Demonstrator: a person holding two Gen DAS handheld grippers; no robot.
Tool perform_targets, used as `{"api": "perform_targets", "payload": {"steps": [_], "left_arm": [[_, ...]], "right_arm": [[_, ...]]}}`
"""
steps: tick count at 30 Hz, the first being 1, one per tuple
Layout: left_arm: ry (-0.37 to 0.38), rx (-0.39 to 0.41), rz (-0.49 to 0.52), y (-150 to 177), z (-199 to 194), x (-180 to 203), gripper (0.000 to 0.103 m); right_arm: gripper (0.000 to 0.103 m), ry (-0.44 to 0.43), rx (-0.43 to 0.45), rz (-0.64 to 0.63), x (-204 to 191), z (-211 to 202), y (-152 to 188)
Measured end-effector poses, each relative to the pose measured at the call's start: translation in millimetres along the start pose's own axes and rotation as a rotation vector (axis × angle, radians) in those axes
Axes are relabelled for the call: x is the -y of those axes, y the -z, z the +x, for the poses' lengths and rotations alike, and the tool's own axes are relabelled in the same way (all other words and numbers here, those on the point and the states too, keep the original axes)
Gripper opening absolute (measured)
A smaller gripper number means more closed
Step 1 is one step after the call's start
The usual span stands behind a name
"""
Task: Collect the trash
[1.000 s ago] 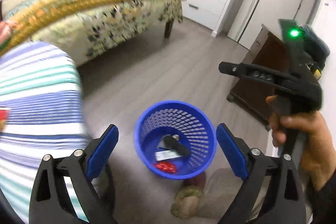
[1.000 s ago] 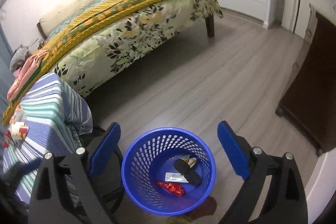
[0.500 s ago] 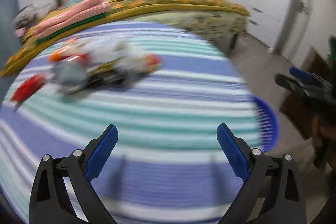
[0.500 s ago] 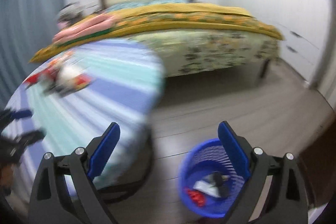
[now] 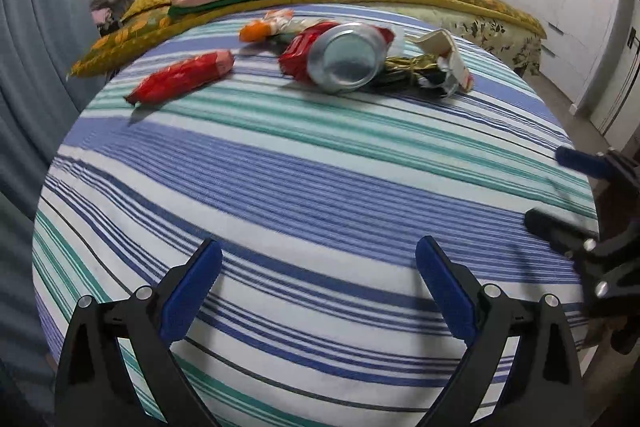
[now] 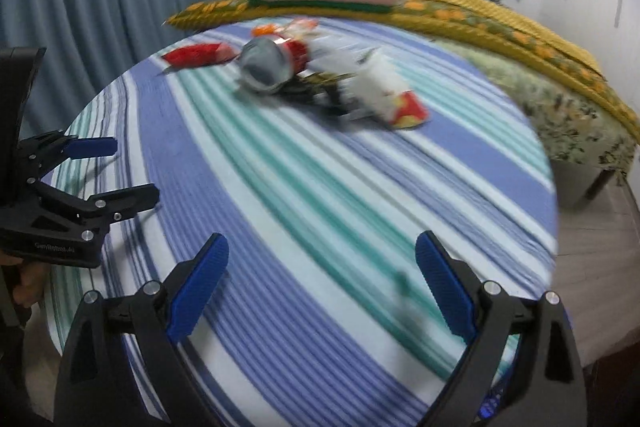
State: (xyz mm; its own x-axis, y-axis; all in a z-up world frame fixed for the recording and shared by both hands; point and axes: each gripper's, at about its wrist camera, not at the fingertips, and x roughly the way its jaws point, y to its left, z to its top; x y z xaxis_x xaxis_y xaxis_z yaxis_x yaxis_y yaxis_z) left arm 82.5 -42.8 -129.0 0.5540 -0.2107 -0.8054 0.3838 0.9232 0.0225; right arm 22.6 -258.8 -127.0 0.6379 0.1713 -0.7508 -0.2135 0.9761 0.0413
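the left gripper [image 5: 318, 291] and right gripper [image 6: 322, 285] are both gaping wide, gripping nothing, over the striped table [image 5: 300, 187]. a can [image 5: 346, 57] is lying among wrappers [image 5: 182, 77] at the far side.

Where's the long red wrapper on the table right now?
In the left wrist view the long red wrapper lies alone at the far left of the striped tablecloth, left of the tipped can and apart from its pile.

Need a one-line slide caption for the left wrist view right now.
Open left gripper hovers over the striped tablecloth; a tipped can, red wrapper and crumpled packets lie ahead.
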Motion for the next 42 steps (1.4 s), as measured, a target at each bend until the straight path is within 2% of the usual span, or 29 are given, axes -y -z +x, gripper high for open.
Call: {"api": "perform_targets", "payload": {"steps": [8,20,25,31,34,36,38,42], "left_arm": [[0.026,-0.004,0.109,-18,15,5,0.096],[0.155,0.07,0.317,-114,67,-8,0.096],[0.186,0.076,0.351,-144,92,-11,0.097],[0.304,0.068,0.376,-160,112,-7,0.097],[0.31,0.092,0.367,-160,108,-6,0.081],[0.334,0.095,0.315,-160,104,-12,0.058],[0.356,0.094,0.265,-157,100,-18,0.057],[0.294,0.089,0.212,-137,78,-25,0.057]], "right_arm": [[0.092,-0.024,-0.033,-0.042,-22,21,-5],[0.094,-0.04,-0.035,-0.026,-19,19,-4],[0.095,-0.042,-0.035,-0.024,-20,18,-3],[0.096,-0.046,-0.039,-0.025,-22,19,-4],[0.096,-0.046,-0.039,-0.025,-23,19,-4],[0.096,-0.046,-0.04,-0.025,-23,19,-4],[0.096,-0.047,-0.039,-0.025,-23,19,-4],[0.096,-0.051,-0.036,-0.023,-23,18,-3]]}}
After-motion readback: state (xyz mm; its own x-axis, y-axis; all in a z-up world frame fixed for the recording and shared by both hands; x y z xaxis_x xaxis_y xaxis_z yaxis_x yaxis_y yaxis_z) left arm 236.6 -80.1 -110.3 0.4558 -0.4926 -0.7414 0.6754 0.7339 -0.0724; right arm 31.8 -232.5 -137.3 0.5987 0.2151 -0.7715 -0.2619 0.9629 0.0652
